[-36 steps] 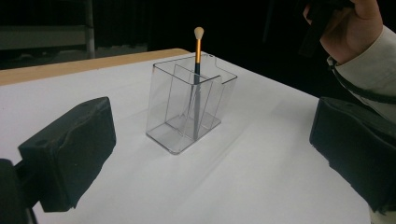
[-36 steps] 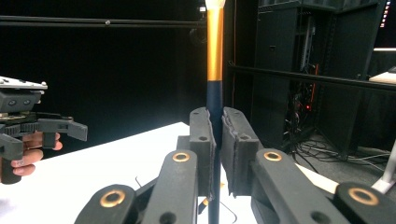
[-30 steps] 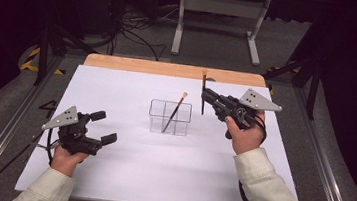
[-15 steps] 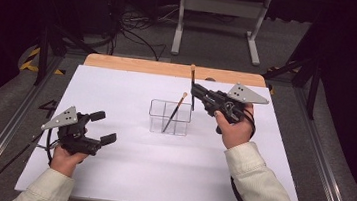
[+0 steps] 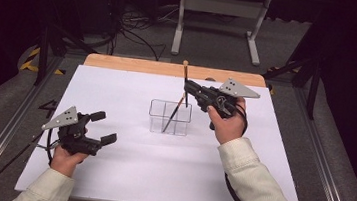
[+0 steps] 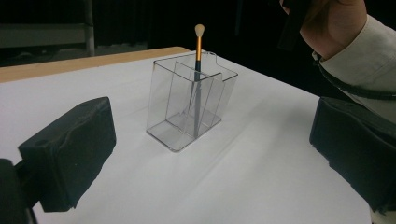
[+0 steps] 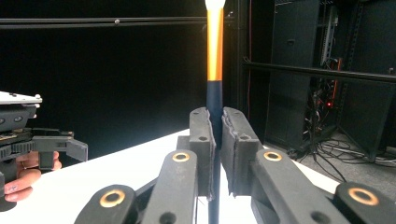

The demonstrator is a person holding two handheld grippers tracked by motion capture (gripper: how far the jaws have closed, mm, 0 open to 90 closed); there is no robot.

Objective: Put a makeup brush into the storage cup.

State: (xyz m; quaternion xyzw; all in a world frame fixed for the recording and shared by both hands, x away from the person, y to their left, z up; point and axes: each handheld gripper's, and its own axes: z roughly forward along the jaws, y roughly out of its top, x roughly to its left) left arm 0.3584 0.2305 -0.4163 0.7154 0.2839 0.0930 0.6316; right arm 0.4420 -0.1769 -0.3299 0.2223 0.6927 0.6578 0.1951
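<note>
Above the organizer (image 5: 169,117), right gripper (image 5: 188,88) holds brush (image 5: 185,78) upright

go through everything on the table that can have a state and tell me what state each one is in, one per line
Right tool: shut on the makeup brush, held above the organizer.
Left tool: open, holding nothing, resting low over the table.
Makeup brush: upright in the right tool, bristle tip up.
Clear organizer: upright on the white table, with a second brush leaning inside.
</note>
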